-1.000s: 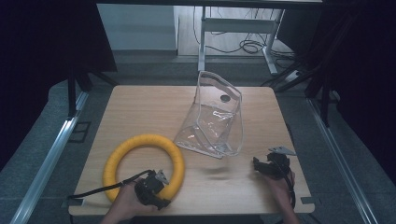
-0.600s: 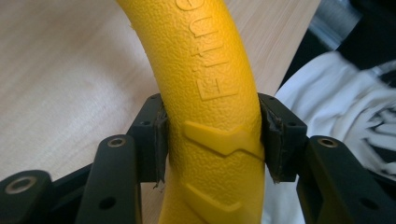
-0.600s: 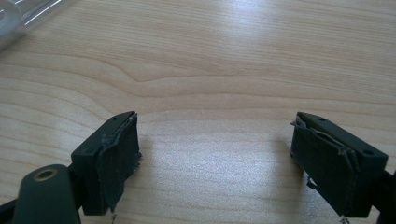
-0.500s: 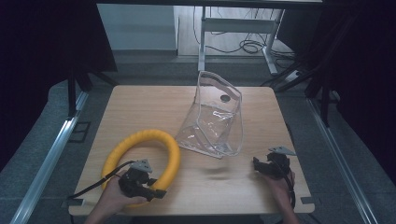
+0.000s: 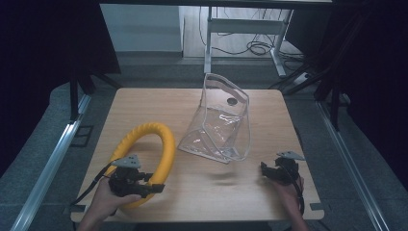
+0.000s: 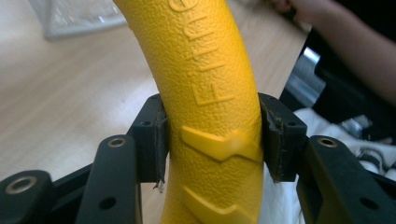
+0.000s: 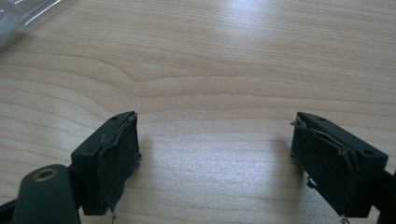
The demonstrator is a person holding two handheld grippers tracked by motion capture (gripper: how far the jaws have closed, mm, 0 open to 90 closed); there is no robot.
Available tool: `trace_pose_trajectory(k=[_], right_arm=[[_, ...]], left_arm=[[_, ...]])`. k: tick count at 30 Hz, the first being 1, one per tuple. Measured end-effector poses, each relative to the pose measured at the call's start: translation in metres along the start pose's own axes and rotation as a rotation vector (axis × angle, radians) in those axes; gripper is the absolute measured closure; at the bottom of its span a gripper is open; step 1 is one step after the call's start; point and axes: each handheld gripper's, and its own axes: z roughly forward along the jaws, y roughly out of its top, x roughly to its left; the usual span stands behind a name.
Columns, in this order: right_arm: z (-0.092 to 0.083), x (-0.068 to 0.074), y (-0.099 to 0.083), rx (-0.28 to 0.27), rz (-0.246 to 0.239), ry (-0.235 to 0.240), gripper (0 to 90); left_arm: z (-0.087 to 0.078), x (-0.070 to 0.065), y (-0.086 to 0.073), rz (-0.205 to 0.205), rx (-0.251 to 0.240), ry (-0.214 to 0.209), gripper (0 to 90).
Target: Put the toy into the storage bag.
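Since earlier, my left gripper (image 6: 212, 140), clamped across the yellow ring (image 5: 146, 156), lifted its near side; right gripper (image 7: 215, 158) idles wide apart, the clear pouch (image 5: 221, 125) between them.

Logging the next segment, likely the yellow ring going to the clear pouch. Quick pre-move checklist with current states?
1. Left tongs shut on the yellow ring: ok, pads on both sides.
2. Ring lifted off the table: cannot tell.
3. Right tongs open and holding nothing: ok.
4. Clear pouch upright: ok.
5. Pouch mouth open wide enough for the ring: cannot tell.
6. Right tongs apart from the pouch: ok.
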Motion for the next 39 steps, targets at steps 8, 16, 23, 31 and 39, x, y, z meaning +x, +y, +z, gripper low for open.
trace_pose_trajectory(k=[8, 16, 23, 31, 39], right_arm=[[0.0, 0.0, 0.0, 0.0, 0.001, -0.002, 15.4], [0.0, 0.0, 0.0, 0.001, 0.005, -0.006, 15.3], [0.0, 0.0, 0.0, 0.001, 0.004, -0.005, 15.3], [0.0, 0.0, 0.0, 0.001, 0.009, -0.002, 15.2], [0.0, 0.0, 0.0, 0.001, 0.009, -0.001, 15.2]], left_arm=[[-0.029, 0.002, 0.01, 0.022, -0.116, 0.068, 49.1], [-0.039, 0.002, 0.02, 0.031, -0.216, 0.09, 49.2], [-0.048, 0.0, 0.028, 0.045, -0.279, 0.111, 48.9], [-0.052, -0.004, 0.041, 0.05, -0.347, 0.1, 48.8], [-0.053, 0.0, 0.044, 0.017, -0.391, 0.053, 48.7]])
